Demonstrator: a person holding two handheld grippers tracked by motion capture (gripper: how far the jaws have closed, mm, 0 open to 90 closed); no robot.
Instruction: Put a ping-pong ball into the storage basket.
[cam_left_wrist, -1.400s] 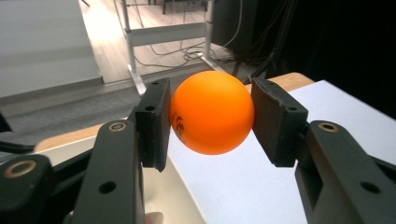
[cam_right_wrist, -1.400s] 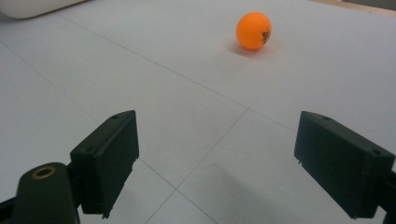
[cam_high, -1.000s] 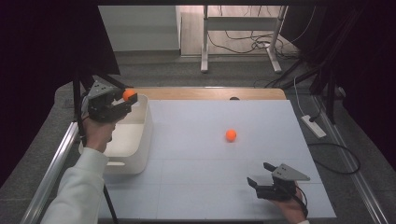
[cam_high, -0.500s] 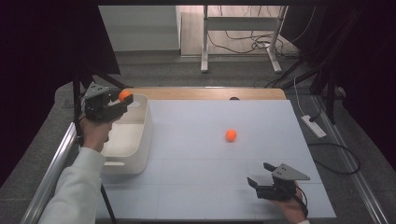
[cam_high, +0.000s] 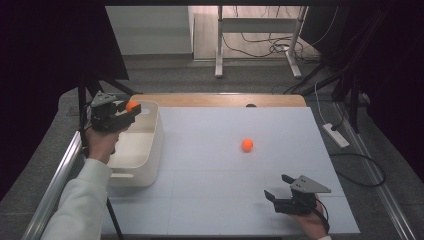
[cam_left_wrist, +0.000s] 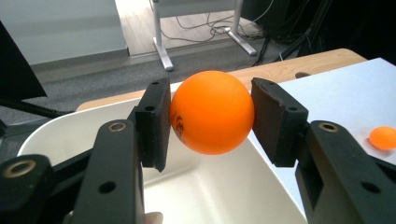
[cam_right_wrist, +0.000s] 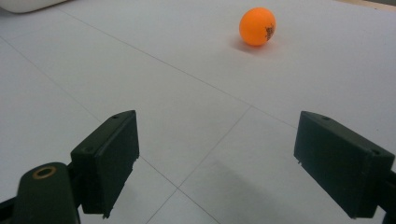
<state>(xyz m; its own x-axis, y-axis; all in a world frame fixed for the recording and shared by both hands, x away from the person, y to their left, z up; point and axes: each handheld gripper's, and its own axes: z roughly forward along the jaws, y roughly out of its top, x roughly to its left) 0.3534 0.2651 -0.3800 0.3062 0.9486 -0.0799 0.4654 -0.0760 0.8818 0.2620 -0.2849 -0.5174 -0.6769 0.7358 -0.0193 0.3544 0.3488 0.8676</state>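
My left gripper (cam_high: 131, 109) is shut on an orange ball (cam_high: 132, 105), holding it over the far part of a white bin (cam_high: 157, 135). In the left gripper view the ball (cam_left_wrist: 211, 112) sits squeezed between both pads (cam_left_wrist: 156, 123), with the bin's hollow inside (cam_left_wrist: 70, 126) below it. A second orange ball (cam_high: 247, 145) lies loose on the white table, right of the bin. My right gripper (cam_high: 276, 186) rests low near the table's front edge, open, with nothing between its fingers. It points at that loose ball (cam_right_wrist: 257, 26), which lies well ahead of it.
The white table top (cam_high: 210, 175) has a wooden strip (cam_high: 220, 100) along its far edge. A power strip (cam_high: 336, 135) and cables lie on the floor to the right. A metal desk frame (cam_high: 220, 45) stands beyond the table.
My left gripper has shifted slightly left and down with the ball, staying over the bin. The right gripper and the loose ball have not moved.
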